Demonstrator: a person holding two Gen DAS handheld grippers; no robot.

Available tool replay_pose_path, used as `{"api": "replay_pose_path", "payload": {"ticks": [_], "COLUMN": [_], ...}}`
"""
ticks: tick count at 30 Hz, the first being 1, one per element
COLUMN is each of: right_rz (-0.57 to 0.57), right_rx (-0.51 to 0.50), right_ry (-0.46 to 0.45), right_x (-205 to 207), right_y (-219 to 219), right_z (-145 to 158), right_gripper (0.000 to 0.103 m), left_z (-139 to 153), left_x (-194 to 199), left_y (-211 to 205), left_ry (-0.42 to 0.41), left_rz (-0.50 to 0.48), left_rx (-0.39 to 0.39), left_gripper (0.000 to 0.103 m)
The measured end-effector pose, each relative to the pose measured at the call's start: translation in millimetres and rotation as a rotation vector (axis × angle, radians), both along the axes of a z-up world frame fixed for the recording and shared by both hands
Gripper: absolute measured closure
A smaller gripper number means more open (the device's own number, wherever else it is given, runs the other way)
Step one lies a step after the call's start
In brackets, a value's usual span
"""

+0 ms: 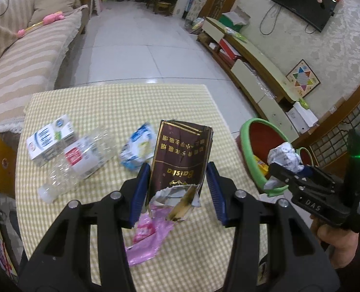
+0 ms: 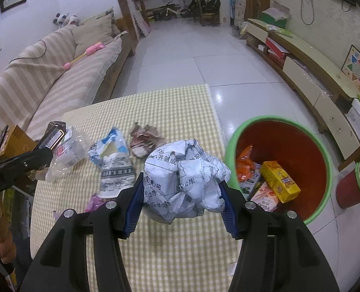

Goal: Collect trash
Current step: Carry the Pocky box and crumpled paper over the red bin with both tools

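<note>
My left gripper [image 1: 178, 185] is shut on a torn dark-red cigarette pack [image 1: 180, 155] and holds it above the checked table [image 1: 121, 102]. My right gripper [image 2: 182, 194] is shut on a crumpled white paper ball [image 2: 183, 175], held over the table's right side beside the red bin with a green rim [image 2: 277, 141]. The bin holds a yellow box [image 2: 279, 180] and snack wrappers. The right gripper with the paper ball [image 1: 285, 157] also shows in the left wrist view, near the bin [image 1: 260, 136].
On the table lie a milk carton [image 1: 49, 138], a crushed clear bottle [image 1: 80, 160], a blue-white wrapper [image 1: 137, 149], a pink bag [image 1: 147, 238] and a crumpled brown wrapper [image 2: 145, 141]. A smaller red bin [image 2: 357, 185] stands right. A sofa is left, a TV cabinet right.
</note>
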State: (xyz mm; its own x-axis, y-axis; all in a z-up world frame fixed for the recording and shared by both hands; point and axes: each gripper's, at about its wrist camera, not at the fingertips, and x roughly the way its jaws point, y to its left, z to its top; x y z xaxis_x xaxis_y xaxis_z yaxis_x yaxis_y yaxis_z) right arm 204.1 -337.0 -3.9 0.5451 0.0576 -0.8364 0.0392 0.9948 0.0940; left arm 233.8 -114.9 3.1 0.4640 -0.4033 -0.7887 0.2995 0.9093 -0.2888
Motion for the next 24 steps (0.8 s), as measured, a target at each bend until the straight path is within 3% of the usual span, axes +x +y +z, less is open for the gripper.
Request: {"api": "replay_pose_path", "payload": {"ticks": [24], "right_rz": [-0.250], "right_rx": [0.005], "right_ry": [-0.035], "right_x": [-2.6], "right_y": [-146.0], "right_z": [12.3], "right_gripper": [0.049], "left_z": [12.6], "left_x": [30.4], "left_y": [-152.5], "left_ry": [0.025], "left_rz": [-0.223], "left_rx": [-0.087], "left_gripper": [0.057]}}
